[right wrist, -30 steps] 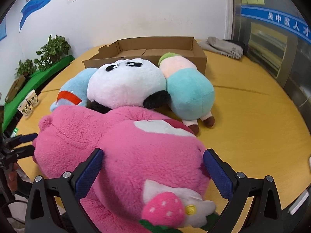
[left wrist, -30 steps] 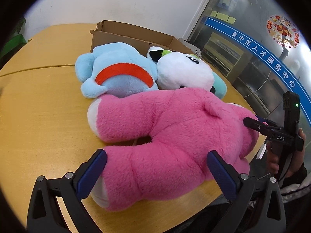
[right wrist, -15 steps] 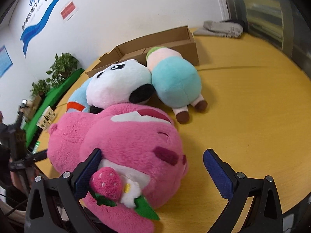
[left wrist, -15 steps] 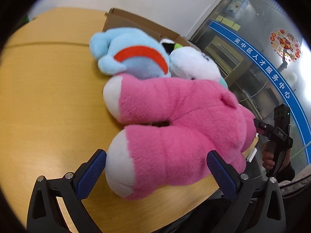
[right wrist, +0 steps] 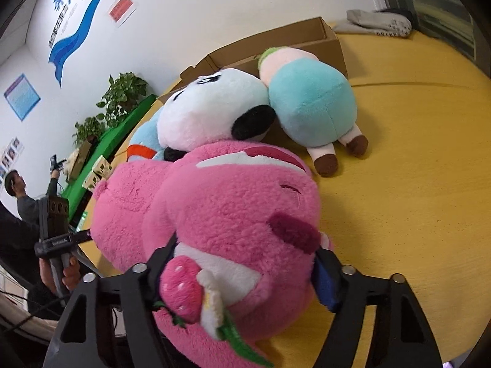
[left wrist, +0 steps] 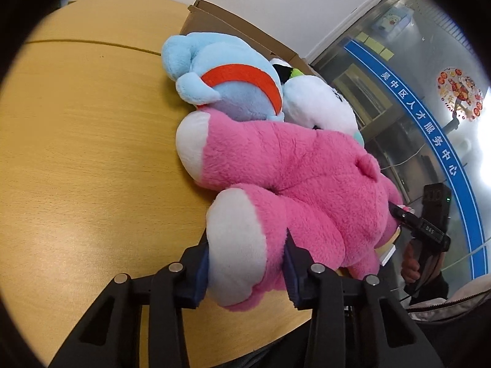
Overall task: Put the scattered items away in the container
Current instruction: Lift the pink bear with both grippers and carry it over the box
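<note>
A big pink plush bear lies on the round wooden table. My left gripper is shut on one of its legs, by the white foot. My right gripper is shut on the bear's head, beside its strawberry ornament. Behind the bear lie a light blue plush with a red collar, a white panda plush and a teal and pink plush. An open cardboard box stands behind them.
The table edge runs close under both grippers. A grey cloth lies at the far right of the table. Potted plants and a person stand off to the left. Glass doors stand beyond the table.
Both grippers have moved in and closed on the pink bear, the left on a leg and the right on the head. The other toys have not moved.
</note>
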Tool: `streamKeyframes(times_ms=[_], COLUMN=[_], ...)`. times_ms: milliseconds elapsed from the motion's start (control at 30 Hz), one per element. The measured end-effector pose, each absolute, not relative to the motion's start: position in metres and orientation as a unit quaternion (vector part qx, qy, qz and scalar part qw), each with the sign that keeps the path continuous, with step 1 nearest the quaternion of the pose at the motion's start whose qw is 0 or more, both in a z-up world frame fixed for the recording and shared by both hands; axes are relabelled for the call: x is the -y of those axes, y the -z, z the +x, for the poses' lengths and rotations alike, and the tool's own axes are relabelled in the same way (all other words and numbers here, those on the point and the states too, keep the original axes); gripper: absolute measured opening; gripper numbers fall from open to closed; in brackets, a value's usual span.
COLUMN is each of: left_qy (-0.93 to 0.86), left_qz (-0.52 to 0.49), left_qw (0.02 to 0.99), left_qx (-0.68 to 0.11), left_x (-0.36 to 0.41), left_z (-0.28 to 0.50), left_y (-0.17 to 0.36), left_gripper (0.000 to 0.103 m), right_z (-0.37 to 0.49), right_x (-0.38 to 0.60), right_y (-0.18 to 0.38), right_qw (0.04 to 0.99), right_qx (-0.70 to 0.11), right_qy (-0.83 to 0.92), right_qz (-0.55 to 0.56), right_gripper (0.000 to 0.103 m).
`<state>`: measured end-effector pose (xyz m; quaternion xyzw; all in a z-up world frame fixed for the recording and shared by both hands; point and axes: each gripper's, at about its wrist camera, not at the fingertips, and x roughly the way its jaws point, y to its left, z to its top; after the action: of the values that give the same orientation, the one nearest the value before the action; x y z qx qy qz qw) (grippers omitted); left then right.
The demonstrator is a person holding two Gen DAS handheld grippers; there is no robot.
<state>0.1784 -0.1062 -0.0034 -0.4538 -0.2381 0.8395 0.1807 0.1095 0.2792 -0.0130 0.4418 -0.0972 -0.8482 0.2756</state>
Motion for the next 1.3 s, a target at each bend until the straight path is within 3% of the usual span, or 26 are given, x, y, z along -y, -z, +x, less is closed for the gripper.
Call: streamKeyframes(times_ms=[200, 433, 667, 1033, 1167, 1300], left_qy=[-0.846, -0.861, -0.897, -0.924, -0.916, -0.896], left_qz=[-0.440, -0.395, -0.323, -0.282, -0.318, -0.386], left_qw=[0.194, 0.218, 0.240, 0.236, 0.221, 0.193], left_qx=[0.232, 0.234, 0.182, 0.104, 0.103, 0.105], left_x=[0.101, 0.099, 0.107, 0.122, 0.123, 0.121], left_z=[0.185, 0.179, 0.131, -0.085, -0.187, -0.291], left_y=[-0.015, -0.056, -0.125, -0.207, -0.191, -0.132], left_gripper=[0.033, 0.032, 0.032, 0.032, 0.032, 0.032], right_z=[0.131, 0.138, 0.112, -0.073, -0.176, -0.282], right_x=[-0.277, -0.288, -0.284, -0.253, -0.237, -0.218], right_y=[-0.010, -0.053, -0.120, -0.198, -0.200, -0.160], right_qw=[0.283, 0.289, 0.304, 0.312, 0.297, 0.279], right_qx=[0.069, 0.081, 0.067, 0.049, 0.055, 0.052], right_qy=[0.866, 0.889, 0.917, 0.931, 0.930, 0.921], right_qz=[0.406, 0.345, 0.249, 0.181, 0.208, 0.266], right_gripper=[0.065, 0.065, 0.065, 0.065, 0.065, 0.065])
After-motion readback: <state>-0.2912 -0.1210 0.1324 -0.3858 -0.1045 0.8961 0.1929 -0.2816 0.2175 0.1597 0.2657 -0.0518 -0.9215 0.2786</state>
